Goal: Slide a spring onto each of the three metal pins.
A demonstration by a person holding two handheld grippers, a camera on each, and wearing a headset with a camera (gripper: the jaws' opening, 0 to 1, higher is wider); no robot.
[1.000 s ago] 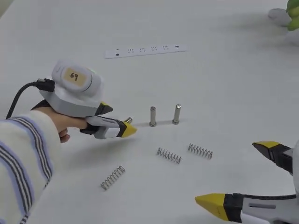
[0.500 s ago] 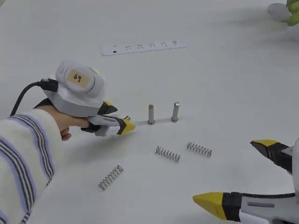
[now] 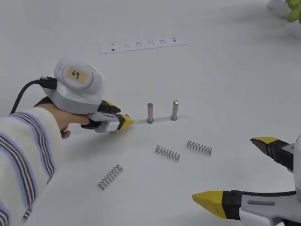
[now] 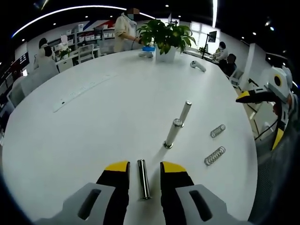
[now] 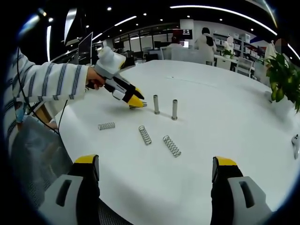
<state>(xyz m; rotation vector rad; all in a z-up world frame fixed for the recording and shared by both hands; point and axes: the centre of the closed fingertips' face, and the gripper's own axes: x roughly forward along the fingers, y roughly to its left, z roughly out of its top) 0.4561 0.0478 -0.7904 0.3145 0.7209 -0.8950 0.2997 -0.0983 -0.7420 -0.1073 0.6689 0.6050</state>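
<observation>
Two metal pins stand upright, one (image 3: 150, 113) (image 4: 172, 134) left of the other (image 3: 174, 110) (image 4: 184, 113). A third pin (image 4: 143, 180) lies lengthwise between the jaws of my left gripper (image 3: 128, 121) (image 4: 145, 168). Those jaws are narrowly open around it, with a sliver of table showing on each side. Three springs lie flat on the white table: one (image 3: 109, 177) (image 5: 106, 125) nearest the left hand, one (image 3: 167, 153) (image 5: 145, 134) in the middle, one (image 3: 199, 148) (image 5: 171, 146) to the right. My right gripper (image 3: 237, 176) (image 5: 154, 168) hovers wide open and holds nothing, near the front edge.
A white power strip (image 3: 143, 45) lies at the far side of the round table (image 3: 225, 84). A potted plant (image 4: 165, 38) stands at the back. A cable (image 3: 26, 94) trails from the left gripper. People are in the room beyond the table.
The left gripper's jaws have drawn a little closer around the lying pin, whose tip no longer shows in the head view. The right gripper has stayed put.
</observation>
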